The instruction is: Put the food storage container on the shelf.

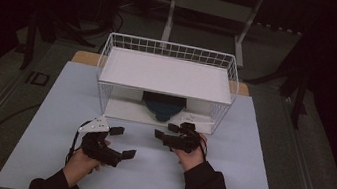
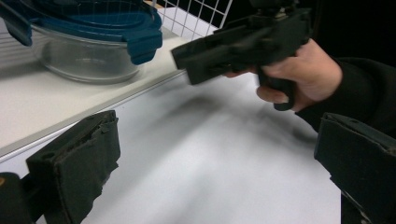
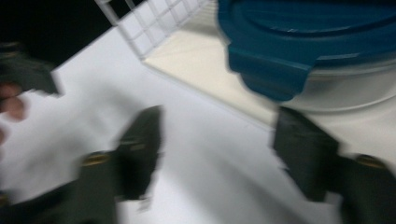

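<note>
On the lower shelf of the white wire rack [image 1: 169, 56], which stands at the far middle of the tabletop [image 1: 53, 107], sits a clear bowl [image 2: 86, 58] with a blue lid [image 1: 163, 107]. It rests near the shelf's front edge, about midway along it, under the rack's solid white top shelf. In the left gripper view a lid clip hangs over the bowl's rim toward the open front; the right gripper view shows the same clip close ahead.

The right gripper [image 1: 167, 130] is just in front of the rack's open side, near the middle of the tabletop, held in a hand [image 1: 190, 154] with a dark sleeve. Its jaws stand wide apart with nothing between them; in its own view, which is blurred, one jaw lies over the tabletop and the other overlaps the shelf edge just below the bowl, without touching the bowl as far as can be told.

The left gripper [image 1: 122, 141] is nearer the tabletop's near edge, left of centre, pointing toward the right gripper and well short of the rack. Its jaws are also wide open and empty, with bare tabletop between them.
</note>
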### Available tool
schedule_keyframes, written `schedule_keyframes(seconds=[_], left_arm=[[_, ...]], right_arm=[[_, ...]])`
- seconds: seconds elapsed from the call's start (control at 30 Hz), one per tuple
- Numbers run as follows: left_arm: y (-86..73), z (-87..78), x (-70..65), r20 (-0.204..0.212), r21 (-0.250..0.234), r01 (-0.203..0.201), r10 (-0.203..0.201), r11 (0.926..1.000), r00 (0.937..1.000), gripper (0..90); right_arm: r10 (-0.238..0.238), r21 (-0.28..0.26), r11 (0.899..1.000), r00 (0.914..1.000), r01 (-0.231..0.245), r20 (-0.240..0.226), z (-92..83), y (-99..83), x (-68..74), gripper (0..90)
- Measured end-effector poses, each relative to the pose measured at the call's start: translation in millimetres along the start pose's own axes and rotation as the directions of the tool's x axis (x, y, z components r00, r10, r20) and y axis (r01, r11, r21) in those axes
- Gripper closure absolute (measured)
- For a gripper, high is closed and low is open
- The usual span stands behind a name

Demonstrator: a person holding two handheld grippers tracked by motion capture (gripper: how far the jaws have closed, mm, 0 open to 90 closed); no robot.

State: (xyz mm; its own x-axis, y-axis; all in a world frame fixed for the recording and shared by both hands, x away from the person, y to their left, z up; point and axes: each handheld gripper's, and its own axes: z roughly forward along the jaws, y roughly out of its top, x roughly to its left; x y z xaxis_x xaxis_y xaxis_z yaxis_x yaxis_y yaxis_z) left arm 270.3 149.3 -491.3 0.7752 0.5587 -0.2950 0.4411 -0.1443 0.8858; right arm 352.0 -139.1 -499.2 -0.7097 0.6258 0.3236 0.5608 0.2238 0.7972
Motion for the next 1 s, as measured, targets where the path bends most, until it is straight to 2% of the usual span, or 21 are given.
schedule_keyframes(seconds=[0.17,0.23,0.27,0.3,0.33,0.4,0.43,0.63,1.0], left_arm=[[0.0,-1.0,-4.0,0.006,0.001,-0.017,0.017,0.9999,0.9998,0.6],[0.5,-3.0,-5.5,0.010,0.000,-0.025,0.025,0.9997,0.9996,0.6],[0.5,-3.0,-5.5,0.010,0.000,-0.025,0.025,0.9997,0.9996,0.6],[0.8,-4.0,-5.7,0.010,-0.002,-0.024,0.024,0.9997,0.9997,0.6],[0.8,-5.0,-6.1,0.012,-0.007,-0.023,0.023,0.9997,0.9997,0.6],[1.1,-6.8,-6.9,0.013,-0.007,-0.026,0.026,0.9996,0.9996,0.6],[0.8,-7.8,-7.5,0.014,-0.011,-0.028,0.028,0.9995,0.9995,0.6],[0.3,-14.8,-11.1,0.020,-0.022,-0.037,0.038,0.9991,0.9991,0.6],[-6.4,-28.1,-14.6,0.009,-0.018,-0.045,0.045,0.9988,0.9990,0.6]], right_arm=[[-0.020,-0.023,1.000,0.9998,0.020,-0.005,-16.6,-10.8,5.0,17.2],[-0.020,-0.039,0.999,0.9998,0.020,-0.001,-28.5,-16.7,6.5,17.3],[-0.020,-0.039,0.999,0.9998,0.020,-0.001,-28.5,-16.7,6.5,17.3],[-0.006,-0.049,0.999,1.0000,0.006,-0.005,-37.6,-19.2,6.0,17.5],[-0.006,-0.049,0.999,1.0000,0.006,-0.005,-37.6,-19.2,6.0,17.5],[-0.012,-0.072,0.997,0.9999,0.012,0.007,-51.2,-22.9,4.8,17.5],[-0.012,-0.072,0.997,0.9999,0.012,0.007,-51.2,-22.9,4.8,17.5],[-0.006,-0.092,0.996,0.9994,0.009,0.034,-78.3,-35.5,2.8,17.7],[-0.001,-0.110,0.994,0.9967,0.010,0.081,-107.2,-52.6,1.2,17.7]])
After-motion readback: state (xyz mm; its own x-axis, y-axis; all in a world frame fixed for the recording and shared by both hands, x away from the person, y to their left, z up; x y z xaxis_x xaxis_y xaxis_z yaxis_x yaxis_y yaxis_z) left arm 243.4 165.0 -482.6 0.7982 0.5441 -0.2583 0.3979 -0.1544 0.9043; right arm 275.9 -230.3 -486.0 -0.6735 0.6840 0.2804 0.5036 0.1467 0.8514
